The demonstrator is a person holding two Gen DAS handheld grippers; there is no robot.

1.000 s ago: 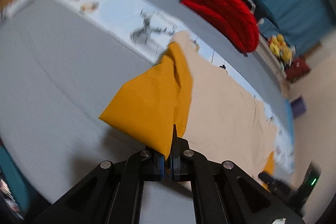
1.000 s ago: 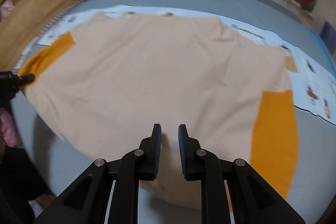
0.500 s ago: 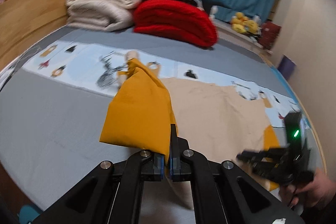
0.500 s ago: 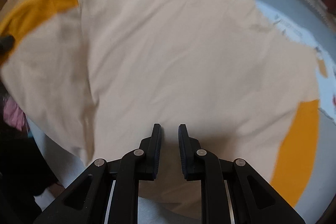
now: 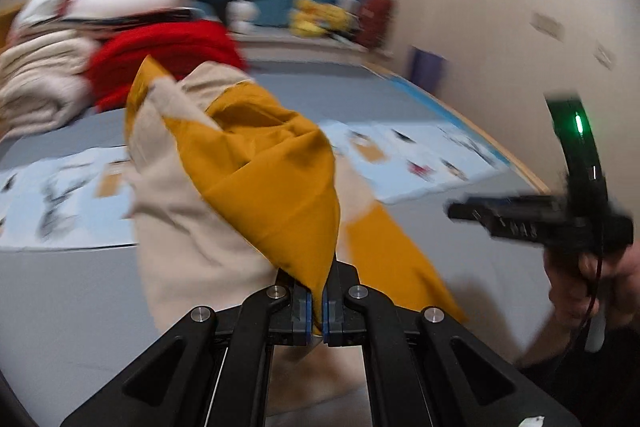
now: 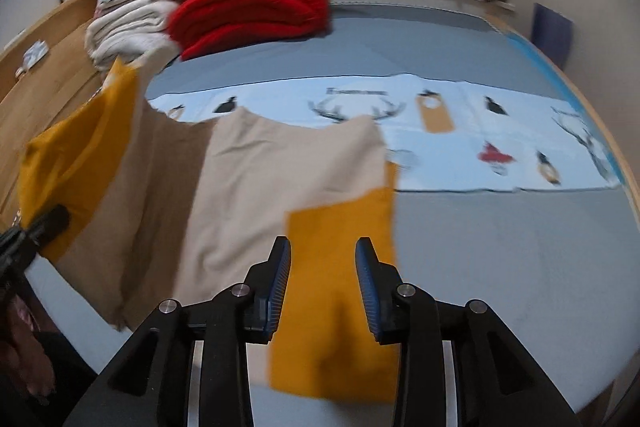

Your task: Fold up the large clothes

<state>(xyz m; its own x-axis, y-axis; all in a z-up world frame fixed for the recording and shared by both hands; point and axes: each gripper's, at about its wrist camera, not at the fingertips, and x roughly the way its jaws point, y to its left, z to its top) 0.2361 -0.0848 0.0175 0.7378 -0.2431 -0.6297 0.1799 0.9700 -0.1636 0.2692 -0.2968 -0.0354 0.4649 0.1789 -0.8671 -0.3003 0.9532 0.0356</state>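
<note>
Right tool [image 6: 323, 277] now spread; left tool [image 5: 316, 301] (clamped) has lifted sleeve [image 5: 276, 183].

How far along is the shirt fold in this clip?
Early. Done: the beige shirt is laid out on the bed. In hand: the left gripper is shut on the left mustard sleeve, lifted over the body. The right gripper is open above the right mustard sleeve, not gripping. Left: that sleeve and the body folds.
</note>
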